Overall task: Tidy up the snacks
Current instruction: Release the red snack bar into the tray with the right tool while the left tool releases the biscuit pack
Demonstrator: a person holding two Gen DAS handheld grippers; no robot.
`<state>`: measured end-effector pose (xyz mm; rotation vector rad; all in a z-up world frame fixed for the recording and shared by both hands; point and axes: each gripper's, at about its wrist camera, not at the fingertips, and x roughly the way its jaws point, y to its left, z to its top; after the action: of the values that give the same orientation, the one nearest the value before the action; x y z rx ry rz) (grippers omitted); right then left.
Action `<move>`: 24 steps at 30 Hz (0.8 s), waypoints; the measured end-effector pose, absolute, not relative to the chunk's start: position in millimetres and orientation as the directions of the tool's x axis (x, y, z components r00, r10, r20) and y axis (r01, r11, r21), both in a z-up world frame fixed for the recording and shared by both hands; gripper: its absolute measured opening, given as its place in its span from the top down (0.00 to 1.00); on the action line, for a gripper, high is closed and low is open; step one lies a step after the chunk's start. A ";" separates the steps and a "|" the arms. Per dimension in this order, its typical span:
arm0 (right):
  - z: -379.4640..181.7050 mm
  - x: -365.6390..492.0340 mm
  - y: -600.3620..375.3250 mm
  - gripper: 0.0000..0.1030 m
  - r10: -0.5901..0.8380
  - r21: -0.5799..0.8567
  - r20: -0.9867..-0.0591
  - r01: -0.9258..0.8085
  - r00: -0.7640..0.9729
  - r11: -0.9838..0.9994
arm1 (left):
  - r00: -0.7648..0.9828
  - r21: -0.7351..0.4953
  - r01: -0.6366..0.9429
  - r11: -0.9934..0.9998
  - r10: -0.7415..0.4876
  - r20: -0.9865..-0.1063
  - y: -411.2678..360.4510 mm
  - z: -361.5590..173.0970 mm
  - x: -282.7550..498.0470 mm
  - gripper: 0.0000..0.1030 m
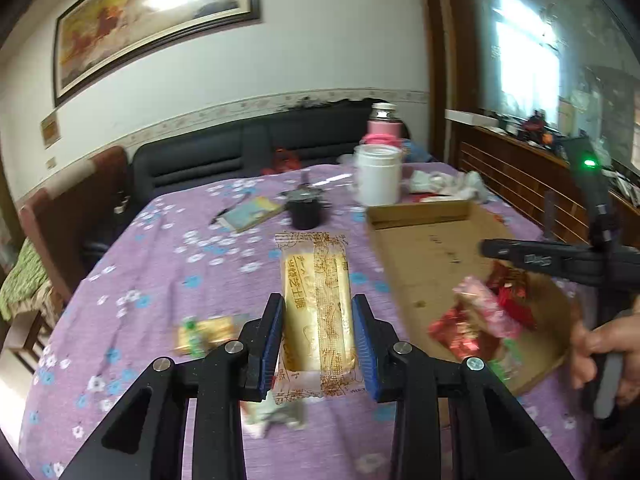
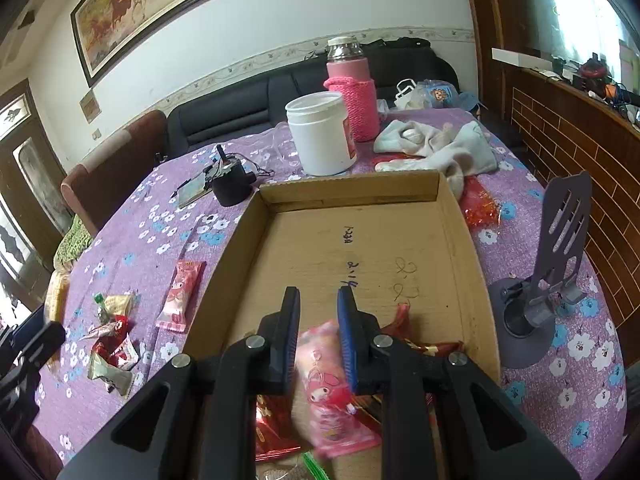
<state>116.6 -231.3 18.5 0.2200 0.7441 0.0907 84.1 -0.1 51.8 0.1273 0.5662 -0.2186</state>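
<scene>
My left gripper (image 1: 318, 320) is shut on a long yellow snack packet (image 1: 316, 308) and holds it above the purple flowered tablecloth (image 1: 160, 272), left of the cardboard tray (image 1: 424, 256). My right gripper (image 2: 318, 320) is over the near end of the cardboard tray (image 2: 360, 248); a pink snack packet (image 2: 332, 388) sits blurred between and below its blue pads, which are slightly apart. Red snack packets (image 2: 276, 428) lie in the tray beneath. In the left wrist view the pink packet (image 1: 480, 300) hangs over the red ones (image 1: 460, 332).
Loose snacks (image 2: 112, 340) and a second pink packet (image 2: 180, 296) lie on the cloth left of the tray. A white jar (image 2: 320, 136), pink flask (image 2: 352, 88), black holder (image 2: 232, 184), cloths (image 2: 440, 144) and a grey phone stand (image 2: 540, 292) surround the tray.
</scene>
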 end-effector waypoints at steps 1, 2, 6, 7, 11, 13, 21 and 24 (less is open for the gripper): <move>17.6 116.9 -232.3 0.82 0.163 0.235 -0.664 -0.003 0.730 0.972 | 0.815 0.053 0.258 0.965 -0.187 -0.548 -8.5 52.0 84.1 0.65; 17.4 117.3 -233.6 0.82 0.166 0.240 -0.665 -0.002 0.728 0.971 | 0.807 0.047 0.275 0.960 -0.205 -0.554 -16.9 51.6 84.3 0.65; 18.4 117.7 -242.1 0.82 0.177 0.269 -0.661 0.010 0.730 0.963 | 0.769 0.014 0.332 0.943 -0.263 -0.582 -44.2 47.0 89.3 0.65; 18.8 116.9 -244.1 0.82 0.178 0.276 -0.658 0.014 0.732 0.961 | 0.757 0.004 0.345 0.938 -0.276 -0.592 -51.2 45.0 91.9 0.65; 18.5 117.8 -245.2 0.82 0.175 0.274 -0.662 0.018 0.728 0.962 | 0.707 -0.025 0.391 0.920 -0.318 -0.631 -80.7 33.8 99.7 0.66; 18.0 118.2 -245.8 0.82 0.180 0.279 -0.664 0.017 0.726 0.960 | 0.682 -0.033 0.408 0.912 -0.329 -0.654 -92.8 26.1 102.6 0.66; 19.0 117.9 -246.2 0.82 0.169 0.271 -0.663 0.023 0.729 0.962 | 0.633 -0.054 0.451 0.891 -0.362 -0.684 -107.5 7.3 105.0 0.65; 18.6 117.7 -245.4 0.82 0.165 0.265 -0.664 0.023 0.729 0.964 | 0.641 -0.072 0.446 0.892 -0.375 -0.670 -102.6 11.4 104.6 0.43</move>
<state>117.7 -245.4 18.6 0.2646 0.7518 0.0792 104.6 -102.6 11.4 0.1034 0.7398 -0.4688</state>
